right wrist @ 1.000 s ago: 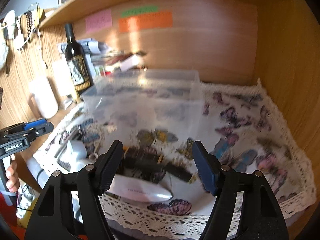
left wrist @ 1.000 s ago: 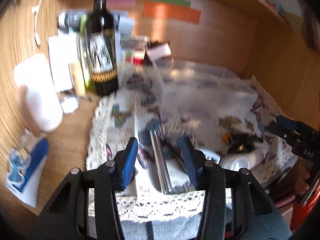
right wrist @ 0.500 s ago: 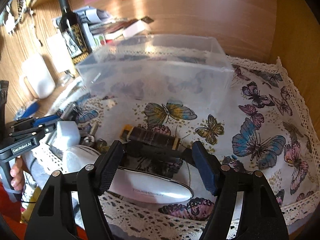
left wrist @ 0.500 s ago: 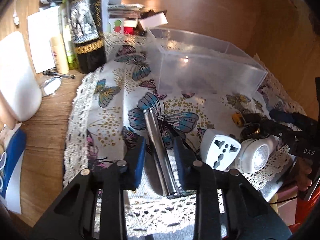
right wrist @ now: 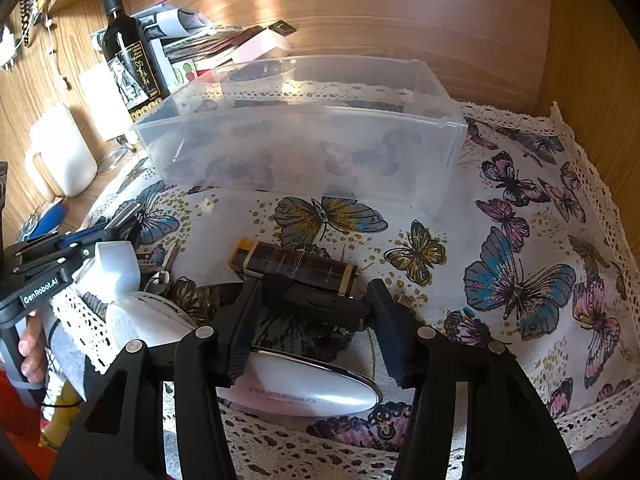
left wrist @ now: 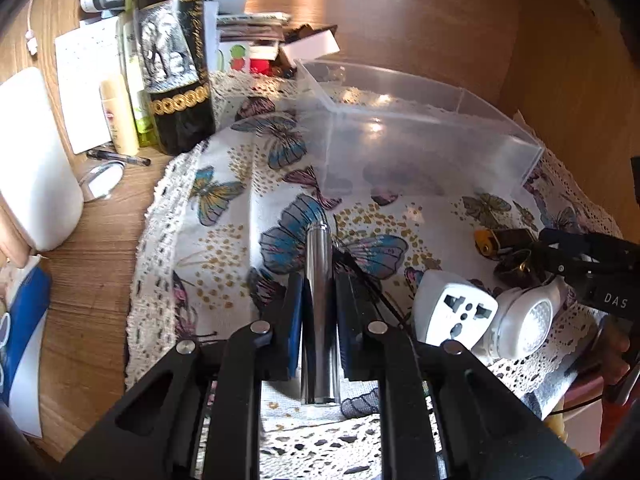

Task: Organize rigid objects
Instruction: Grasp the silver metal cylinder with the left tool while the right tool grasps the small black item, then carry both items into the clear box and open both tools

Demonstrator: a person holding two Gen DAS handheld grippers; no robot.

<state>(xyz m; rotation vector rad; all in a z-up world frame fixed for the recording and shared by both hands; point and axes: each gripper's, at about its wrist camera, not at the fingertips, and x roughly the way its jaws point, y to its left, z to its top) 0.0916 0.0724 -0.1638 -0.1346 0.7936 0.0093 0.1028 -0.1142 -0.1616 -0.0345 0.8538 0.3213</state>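
My left gripper (left wrist: 319, 288) is shut on a silver metal cylinder (left wrist: 319, 312) that lies lengthwise between the pads on the butterfly cloth (left wrist: 224, 240). My right gripper (right wrist: 312, 300) has its jaws on either end of a black object (right wrist: 320, 304) just in front of a brown and gold case (right wrist: 296, 266); whether they press it I cannot tell. A white oval device (right wrist: 304, 388) lies under that gripper. A clear plastic bin (right wrist: 304, 136) stands behind, and it also shows in the left wrist view (left wrist: 416, 140). A white plug adapter (left wrist: 456, 316) and a round white lamp (left wrist: 528, 324) lie to the right.
A dark wine bottle (left wrist: 172, 56), tubes, papers and a small mirror (left wrist: 102, 180) stand at the back left. A white jug (left wrist: 32, 160) is at the far left. Wooden walls (right wrist: 592, 60) close the back and right. The cloth's lace edge (right wrist: 600, 412) hangs at the front.
My left gripper has closed onto the silver cylinder. My right gripper has lowered toward the cloth and narrowed around the black object.
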